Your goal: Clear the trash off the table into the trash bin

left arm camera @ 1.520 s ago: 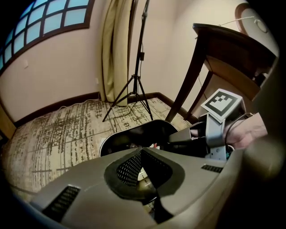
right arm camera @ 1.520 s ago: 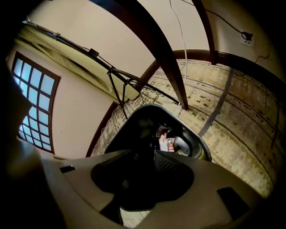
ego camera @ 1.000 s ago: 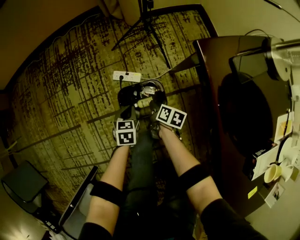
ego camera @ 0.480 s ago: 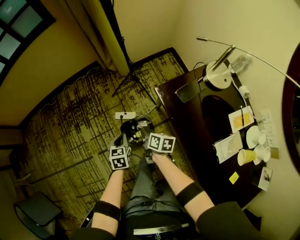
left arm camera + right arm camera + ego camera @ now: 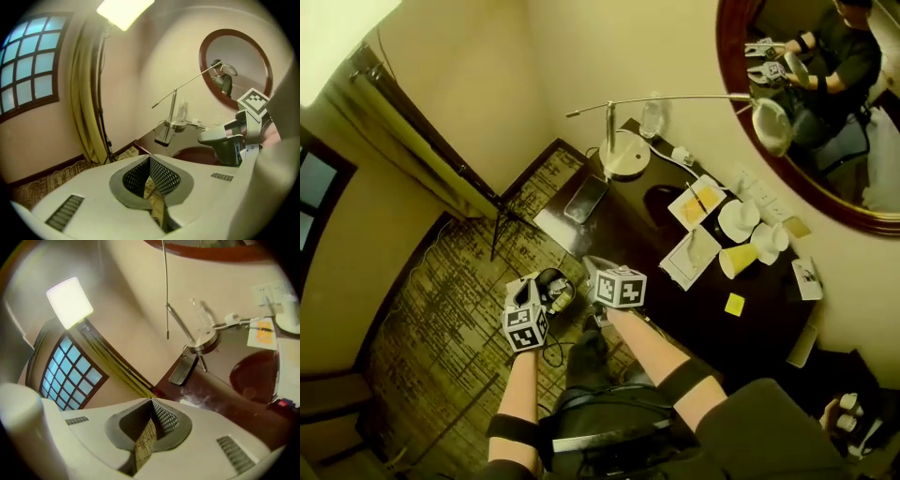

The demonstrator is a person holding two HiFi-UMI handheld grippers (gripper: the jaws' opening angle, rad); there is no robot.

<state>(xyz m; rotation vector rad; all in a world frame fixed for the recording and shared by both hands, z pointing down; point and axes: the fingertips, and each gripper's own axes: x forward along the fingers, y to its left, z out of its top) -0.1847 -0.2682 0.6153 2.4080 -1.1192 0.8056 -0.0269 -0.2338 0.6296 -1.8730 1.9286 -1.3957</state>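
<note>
Though lower, bin (image 5: 553, 276) beside left tool (image 5: 531, 282)

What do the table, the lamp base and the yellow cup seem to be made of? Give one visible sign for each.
Table: dark wood or veneer with a glossy varnish; it mirrors the light.
Lamp base: probably polished metal; it has a silvery shine.
Yellow cup: likely paper, with a matte, thin-walled look; plastic is possible.
</note>
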